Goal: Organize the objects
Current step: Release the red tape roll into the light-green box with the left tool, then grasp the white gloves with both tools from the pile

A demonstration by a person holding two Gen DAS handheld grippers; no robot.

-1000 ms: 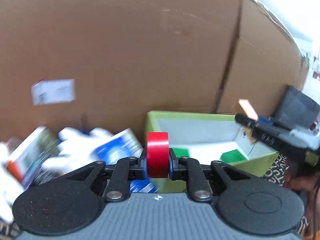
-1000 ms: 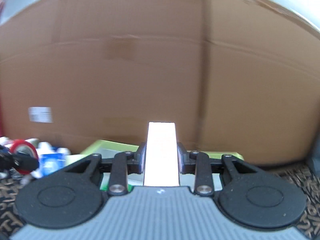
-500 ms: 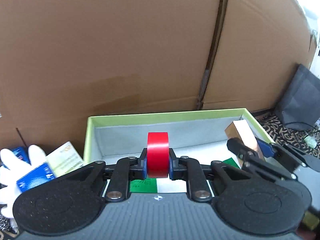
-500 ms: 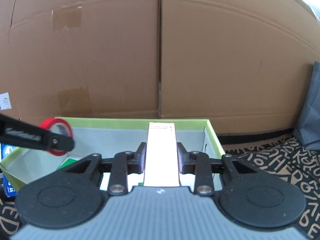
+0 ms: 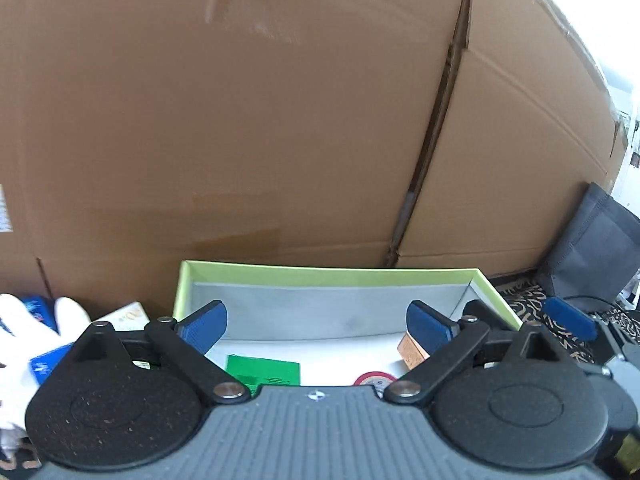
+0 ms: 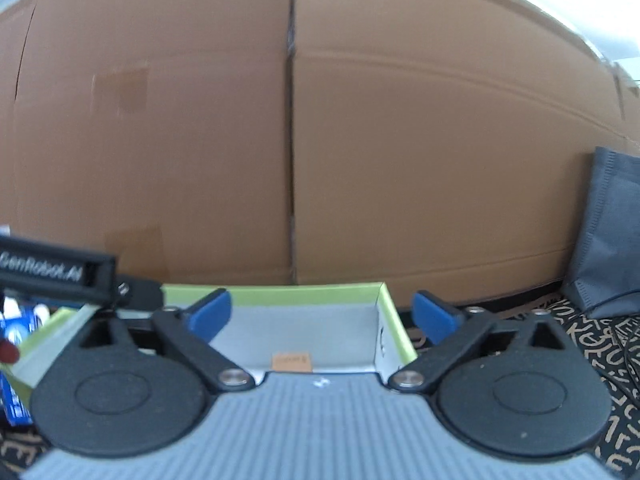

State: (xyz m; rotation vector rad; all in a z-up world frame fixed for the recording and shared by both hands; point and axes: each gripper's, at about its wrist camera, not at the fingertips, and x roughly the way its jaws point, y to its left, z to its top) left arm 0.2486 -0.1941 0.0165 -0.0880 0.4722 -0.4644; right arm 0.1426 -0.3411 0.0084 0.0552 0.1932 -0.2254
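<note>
Releasing is the step in hand: both grippers stand over the green-rimmed box (image 5: 320,276) with their jaws spread wide and nothing between them, having just been opening. Nearest the left gripper (image 5: 316,326), the red tape roll (image 5: 374,380) lies on the box floor, partly hidden behind the gripper body, with a green card (image 5: 264,368) just beside it and a small orange-brown box (image 5: 410,354) near the right inner wall. In the right wrist view, the right gripper (image 6: 322,316) hangs above the same orange-brown box, which rests on the floor of the green-rimmed box, apart from the blue pads. Judged from this, both deliveries are complete. Left of the green-rimmed box, outside it, lie a white glove (image 5: 24,344) and blue and white packets (image 5: 48,364), not yet sorted. The next move calls for drawing both grippers back clear of the rim, then carrying the left one toward those packets with jaws kept wide. Behind everything stands a cardboard wall (image 5: 280,120).
</note>
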